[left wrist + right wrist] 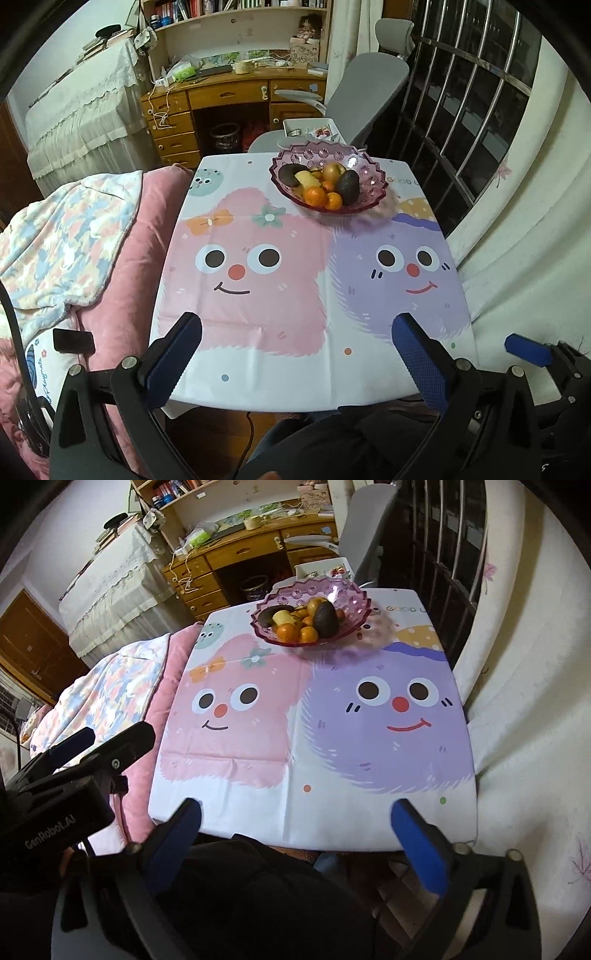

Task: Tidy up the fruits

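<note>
left gripper [297, 339] jaws wide, empty, over table [258, 369] near edge | right gripper [295, 823] same, empty | fruits [325, 182] all in pink bowl [291, 160] at far edge, right of middle | step: looks done, tabletop otherwise bare | next: none, or long reach to bowl

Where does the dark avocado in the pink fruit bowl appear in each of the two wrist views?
Left wrist view: the avocado is above centre, at the right side of the fruit pile in the pink bowl.
Right wrist view: the avocado is near the top, slightly right of centre, again at the right of the pile.
Shared landmark: the purple cartoon face on the tablecloth, below the bowl.
</note>
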Motion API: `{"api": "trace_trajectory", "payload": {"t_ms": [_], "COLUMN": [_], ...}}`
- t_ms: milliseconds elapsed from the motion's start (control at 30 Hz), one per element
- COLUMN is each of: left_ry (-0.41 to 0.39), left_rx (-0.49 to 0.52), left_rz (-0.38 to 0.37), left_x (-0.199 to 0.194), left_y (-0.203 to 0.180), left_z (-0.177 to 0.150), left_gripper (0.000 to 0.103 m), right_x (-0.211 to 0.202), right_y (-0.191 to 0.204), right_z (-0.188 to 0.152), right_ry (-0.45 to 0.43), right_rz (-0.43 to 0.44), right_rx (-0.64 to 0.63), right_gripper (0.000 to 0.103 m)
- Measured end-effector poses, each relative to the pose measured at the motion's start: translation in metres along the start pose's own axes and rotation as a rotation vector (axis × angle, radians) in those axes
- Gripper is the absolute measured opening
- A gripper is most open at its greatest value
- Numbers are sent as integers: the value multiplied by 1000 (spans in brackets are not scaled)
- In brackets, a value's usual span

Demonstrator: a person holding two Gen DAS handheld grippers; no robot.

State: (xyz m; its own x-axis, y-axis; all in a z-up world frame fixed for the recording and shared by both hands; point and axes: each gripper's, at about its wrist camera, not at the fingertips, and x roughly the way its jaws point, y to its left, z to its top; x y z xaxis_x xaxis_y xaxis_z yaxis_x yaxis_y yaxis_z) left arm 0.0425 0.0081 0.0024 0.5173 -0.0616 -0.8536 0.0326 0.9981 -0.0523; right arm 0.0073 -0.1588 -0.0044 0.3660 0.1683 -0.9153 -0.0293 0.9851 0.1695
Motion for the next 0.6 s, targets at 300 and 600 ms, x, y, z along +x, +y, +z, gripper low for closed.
{"api": "trace_trajectory", "payload": {"t_ms": [300,600], "left_ry": [-23,-26], "left_rx": [0,1], "left_rz": [19,31], "left_x": [-3,-4], "left_y": [-2,-2], "left_z": [3,5], "left_gripper": [102,102], "right_x": [-8,-8], "right_y": [-2,0], "right_z": [5,8], "right_ry": [-56,-63], "right_rz": [-34,-38], "right_rx": [-15,-30], "right_gripper": [103,103]}}
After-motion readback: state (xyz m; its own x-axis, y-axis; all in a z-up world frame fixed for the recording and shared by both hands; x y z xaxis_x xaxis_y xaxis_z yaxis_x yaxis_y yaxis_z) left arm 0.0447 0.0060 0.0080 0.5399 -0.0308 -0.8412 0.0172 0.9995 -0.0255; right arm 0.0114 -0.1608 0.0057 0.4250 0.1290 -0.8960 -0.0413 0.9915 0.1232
